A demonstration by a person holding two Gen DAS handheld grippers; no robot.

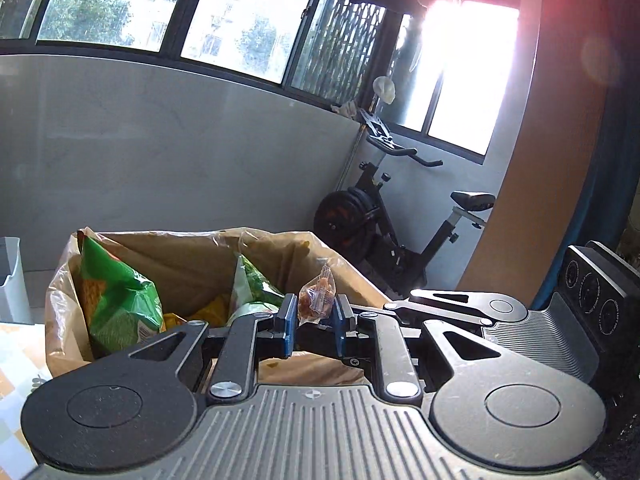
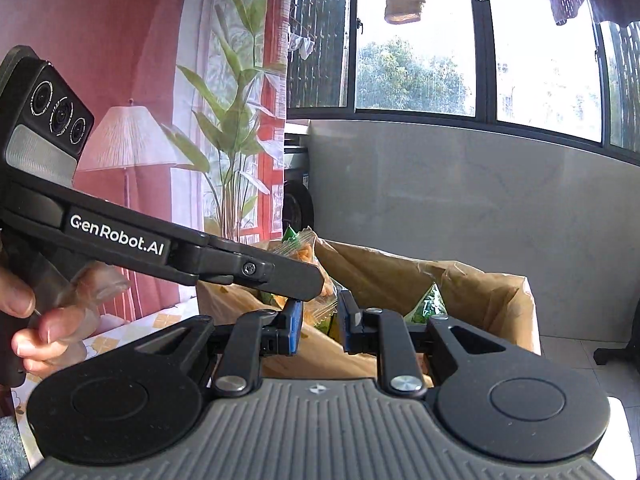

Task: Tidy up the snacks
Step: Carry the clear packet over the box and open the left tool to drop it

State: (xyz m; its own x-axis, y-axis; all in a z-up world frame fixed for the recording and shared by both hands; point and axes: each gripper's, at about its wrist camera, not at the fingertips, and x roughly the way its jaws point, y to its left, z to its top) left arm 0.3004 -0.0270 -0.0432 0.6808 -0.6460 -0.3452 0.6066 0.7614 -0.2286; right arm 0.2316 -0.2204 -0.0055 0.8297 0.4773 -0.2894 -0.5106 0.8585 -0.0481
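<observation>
Your left tongs [image 1: 315, 322] pinch one clear snack packet [image 1: 317, 298]; your right tongs [image 2: 318, 322] pinch one too [image 2: 320, 307]. Both hang above the lined box [image 1: 192, 256]. Beyond: two green bags [image 1: 116, 300], one exercise bike [image 1: 384, 216].

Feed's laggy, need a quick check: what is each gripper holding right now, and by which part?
Left gripper pinches a small clear snack packet by its lower end. Right gripper grips a clear-wrapped snack at its bottom edge.
</observation>
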